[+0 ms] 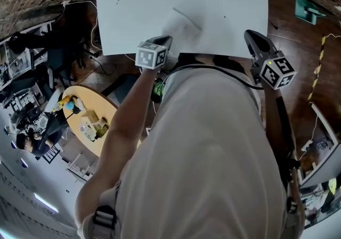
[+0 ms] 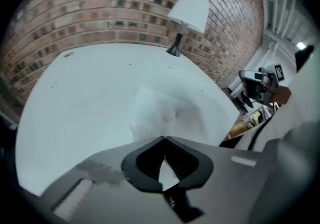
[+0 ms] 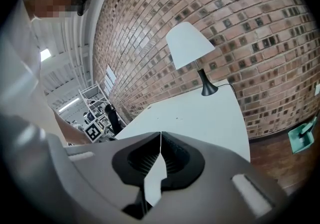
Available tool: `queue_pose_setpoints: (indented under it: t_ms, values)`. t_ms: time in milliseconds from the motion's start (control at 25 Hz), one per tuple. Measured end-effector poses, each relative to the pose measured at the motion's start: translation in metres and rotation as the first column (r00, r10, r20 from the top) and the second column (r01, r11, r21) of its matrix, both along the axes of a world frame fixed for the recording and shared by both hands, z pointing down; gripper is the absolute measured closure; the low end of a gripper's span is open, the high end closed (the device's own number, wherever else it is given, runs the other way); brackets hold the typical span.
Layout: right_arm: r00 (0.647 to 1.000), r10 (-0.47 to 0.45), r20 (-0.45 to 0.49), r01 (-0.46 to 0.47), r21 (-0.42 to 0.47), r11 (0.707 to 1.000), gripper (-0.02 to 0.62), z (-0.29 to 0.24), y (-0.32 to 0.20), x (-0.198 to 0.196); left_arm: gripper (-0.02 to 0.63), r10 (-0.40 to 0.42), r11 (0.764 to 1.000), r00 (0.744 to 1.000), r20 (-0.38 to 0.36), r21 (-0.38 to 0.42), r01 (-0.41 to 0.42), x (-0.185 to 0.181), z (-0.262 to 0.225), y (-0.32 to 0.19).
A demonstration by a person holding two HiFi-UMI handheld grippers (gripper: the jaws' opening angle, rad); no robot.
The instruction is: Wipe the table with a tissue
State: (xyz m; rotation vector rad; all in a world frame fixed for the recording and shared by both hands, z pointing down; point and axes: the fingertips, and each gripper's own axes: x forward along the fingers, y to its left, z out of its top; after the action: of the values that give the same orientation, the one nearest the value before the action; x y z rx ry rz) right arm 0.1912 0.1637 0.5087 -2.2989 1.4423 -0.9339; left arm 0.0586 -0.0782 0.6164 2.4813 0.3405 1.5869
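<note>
Looking down in the head view, I see the white tissue (image 1: 184,26) flat on the counter (image 1: 138,9), just beyond the left gripper (image 1: 166,38). The right gripper (image 1: 250,35) is at the counter's near edge. In the left gripper view, its fingers (image 2: 145,162) are clenched on nothing, with the tissue just ahead. In the right gripper view, those fingers (image 3: 141,160) are clenched too, empty, facing a lamp (image 3: 190,46).

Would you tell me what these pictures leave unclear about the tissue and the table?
- Whether the left gripper pinches the tissue: left gripper view, its own body covers the tissue's near edge.
- The table near edge: head view, the person's torso hides it.
- Specks on the table: every view, too small to identify.
</note>
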Motion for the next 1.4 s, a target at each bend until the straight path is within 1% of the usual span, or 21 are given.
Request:
queue_pose_setpoints:
  t_ms: [80,120,200,280,320,360,400,440,480,520,560,600,680,760,880,1000,1120,1200,1240,1320,1400]
  values:
    - [1.0,-0.001,0.0,0.001,-0.001,1.0,0.586,0.001,0.003,0.004,0.595,-0.131,0.986,0.991,-0.018,0.103,0.132,-0.01,-0.006,-0.052]
    - [1.0,0.0,-0.001,0.0,0.001,1.0,0.585,0.001,0.003,0.006,0.595,-0.18,0.967,0.983,-0.022,0.179,0.181,-0.018,-0.011,-0.082]
    - [1.0,0.002,-0.004,-0.002,0.004,1.0,0.586,0.002,0.004,0.01,0.595,-0.199,0.903,0.98,0.011,0.39,0.179,-0.042,-0.019,-0.144]
    - [1.0,0.002,-0.006,-0.002,0.004,1.0,0.586,0.001,0.004,0.013,0.595,-0.099,0.796,0.988,0.119,0.606,0.007,-0.069,-0.025,-0.198]
    - [1.0,0.002,-0.006,-0.002,0.003,1.0,0.586,0.0,0.003,0.013,0.595,-0.028,0.721,0.98,0.196,0.683,-0.116,-0.079,-0.031,-0.221]
    - [1.0,0.002,-0.007,-0.002,0.003,1.0,0.586,0.0,0.001,0.013,0.595,0.031,0.635,0.957,0.287,0.734,-0.241,-0.09,-0.038,-0.242]
    - [1.0,0.002,-0.007,-0.002,0.004,1.0,0.585,-0.001,-0.002,0.012,0.595,0.072,0.551,0.919,0.387,0.753,-0.36,-0.101,-0.044,-0.262]
    - [1.0,0.003,-0.006,-0.003,0.006,1.0,0.586,-0.001,-0.004,0.011,0.595,0.1,0.48,0.866,0.489,0.739,-0.473,-0.112,-0.049,-0.278]
    - [1.0,0.003,-0.005,-0.003,0.006,1.0,0.586,-0.002,-0.007,0.01,0.595,0.122,0.428,0.802,0.584,0.698,-0.574,-0.121,-0.052,-0.289]
    - [1.0,0.002,-0.004,-0.002,0.005,1.0,0.586,-0.001,-0.01,0.008,0.595,0.143,0.391,0.736,0.662,0.645,-0.656,-0.126,-0.053,-0.294]
    - [1.0,0.0,-0.001,0.0,0.004,1.0,0.585,0.0,-0.012,0.005,0.595,0.167,0.37,0.678,0.716,0.592,-0.716,-0.126,-0.053,-0.294]
    - [1.0,-0.001,0.001,0.001,0.002,1.0,0.586,0.0,-0.014,0.003,0.595,0.197,0.361,0.636,0.747,0.548,-0.755,-0.122,-0.049,-0.289]
    - [1.0,0.004,0.006,-0.004,-0.002,1.0,0.586,0.001,-0.017,-0.002,0.595,0.294,0.371,0.598,0.746,0.488,-0.79,-0.1,-0.035,-0.264]
    - [1.0,0.015,0.008,-0.015,-0.006,1.0,0.586,-0.001,-0.017,-0.007,0.595,0.416,0.407,0.604,0.68,0.455,-0.793,-0.074,-0.017,-0.225]
    - [0.999,0.04,0.007,-0.04,-0.009,0.999,0.586,-0.003,-0.015,-0.009,0.595,0.548,0.488,0.644,0.535,0.421,-0.765,-0.047,0.008,-0.172]
    - [0.998,0.063,0.009,-0.063,-0.013,0.998,0.585,-0.004,-0.009,-0.009,0.595,0.604,0.599,0.717,0.349,0.394,-0.697,-0.027,0.024,-0.135]
    - [0.997,0.079,0.015,-0.079,-0.02,0.997,0.586,-0.002,-0.003,-0.013,0.595,0.562,0.752,0.815,0.141,0.322,-0.575,-0.009,0.023,-0.113]
    - [0.996,0.084,0.019,-0.083,-0.03,0.996,0.584,-0.001,0.0,-0.014,0.595,0.454,0.861,0.89,0.03,0.241,-0.448,0.004,0.021,-0.108]
    - [0.996,0.086,0.019,-0.085,-0.033,0.996,0.586,-0.001,0.001,-0.014,0.595,0.383,0.904,0.924,-0.006,0.207,-0.374,0.008,0.022,-0.111]
    - [0.996,0.088,0.016,-0.087,-0.036,0.996,0.586,-0.002,0.0,-0.014,0.593,0.277,0.949,0.96,-0.047,0.167,-0.266,0.012,0.025,-0.119]
    - [0.996,0.085,0.011,-0.085,-0.035,0.996,0.586,-0.004,-0.003,-0.013,0.594,0.251,0.956,0.965,-0.079,0.179,-0.234,0.012,0.025,-0.123]
